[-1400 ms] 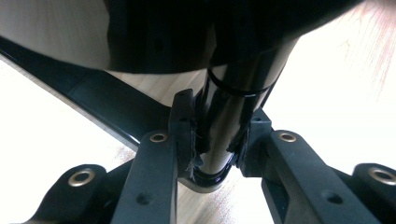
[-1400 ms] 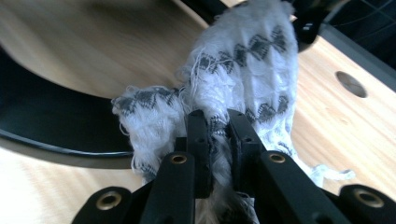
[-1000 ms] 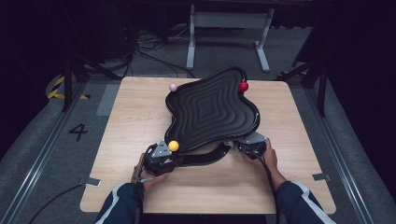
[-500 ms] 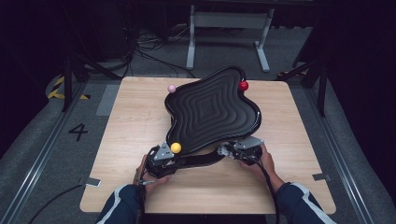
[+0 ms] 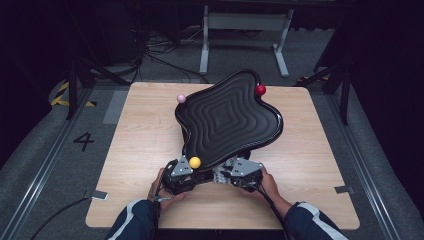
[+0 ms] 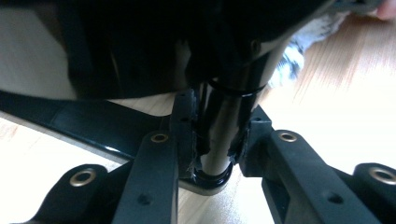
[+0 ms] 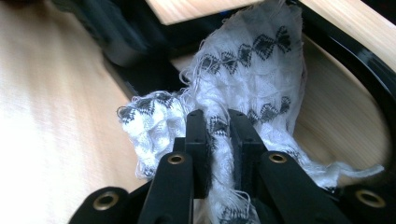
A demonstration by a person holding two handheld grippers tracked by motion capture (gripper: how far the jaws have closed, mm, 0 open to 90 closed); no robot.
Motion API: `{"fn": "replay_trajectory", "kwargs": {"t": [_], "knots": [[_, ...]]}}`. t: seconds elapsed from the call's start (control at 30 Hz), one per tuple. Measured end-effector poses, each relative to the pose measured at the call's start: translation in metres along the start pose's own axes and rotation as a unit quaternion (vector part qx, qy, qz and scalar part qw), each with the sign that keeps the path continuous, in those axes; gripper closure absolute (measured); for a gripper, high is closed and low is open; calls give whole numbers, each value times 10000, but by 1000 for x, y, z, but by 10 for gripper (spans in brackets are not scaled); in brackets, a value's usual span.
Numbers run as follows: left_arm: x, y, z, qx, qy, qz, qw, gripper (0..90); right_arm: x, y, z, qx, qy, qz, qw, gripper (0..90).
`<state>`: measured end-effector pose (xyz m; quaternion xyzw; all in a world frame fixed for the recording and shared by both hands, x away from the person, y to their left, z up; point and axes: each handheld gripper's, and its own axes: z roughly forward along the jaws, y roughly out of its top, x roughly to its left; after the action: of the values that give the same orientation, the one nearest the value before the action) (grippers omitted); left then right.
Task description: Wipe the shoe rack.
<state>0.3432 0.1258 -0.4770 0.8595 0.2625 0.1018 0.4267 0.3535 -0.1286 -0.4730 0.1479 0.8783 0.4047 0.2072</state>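
A black wavy tray (image 5: 227,117) with ridged rings stands tilted on the wooden table (image 5: 135,150). On its rim sit a yellow ball (image 5: 195,162), a pink ball (image 5: 181,99) and a red ball (image 5: 260,90). My left gripper (image 5: 190,172) is under the tray's near corner, beside the yellow ball. Its jaws are shut on a black post (image 6: 219,126) of the tray's stand, left gripper (image 6: 212,140). My right gripper (image 5: 224,175) sits at the tray's near edge, shut on a white cloth (image 7: 252,60) with black diamonds, right gripper (image 7: 219,126). The cloth lies against the black base frame (image 7: 140,70).
A white metal frame (image 5: 245,30) and cables lie on the floor beyond the table. A painted "4" (image 5: 83,141) marks the floor at left. Tape tabs (image 5: 98,194) sit at the table's near corners. Bare wood lies left and right of the tray.
My right gripper has slid left along the tray's near edge with the cloth, closer to the left gripper. The left gripper and the tray have kept still.
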Motion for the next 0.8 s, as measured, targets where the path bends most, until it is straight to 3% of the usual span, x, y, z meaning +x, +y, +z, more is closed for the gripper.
{"fn": "replay_trajectory", "kwargs": {"t": [0.17,0.27,0.33,0.5,0.67,0.8], "knots": [[0,1,-11,-133,79,97,9998,657,2,0,0,25,-27,-58,10000,809],[1,2,-24,-420,71,61,9991,663,-10,-7,-6,86,-170,72,9998,809],[1,3,-26,-468,19,113,9988,685,-20,-12,-9,151,-295,199,9993,809],[-3,6,-27,-423,-29,197,9989,743,-33,-19,-13,258,-527,376,9976,810],[-6,8,-24,-426,-45,162,9989,745,-35,-19,-14,301,-646,290,9970,811],[-10,11,-20,-419,-31,185,9989,746,-32,-19,-13,235,-529,317,9978,811]]}}
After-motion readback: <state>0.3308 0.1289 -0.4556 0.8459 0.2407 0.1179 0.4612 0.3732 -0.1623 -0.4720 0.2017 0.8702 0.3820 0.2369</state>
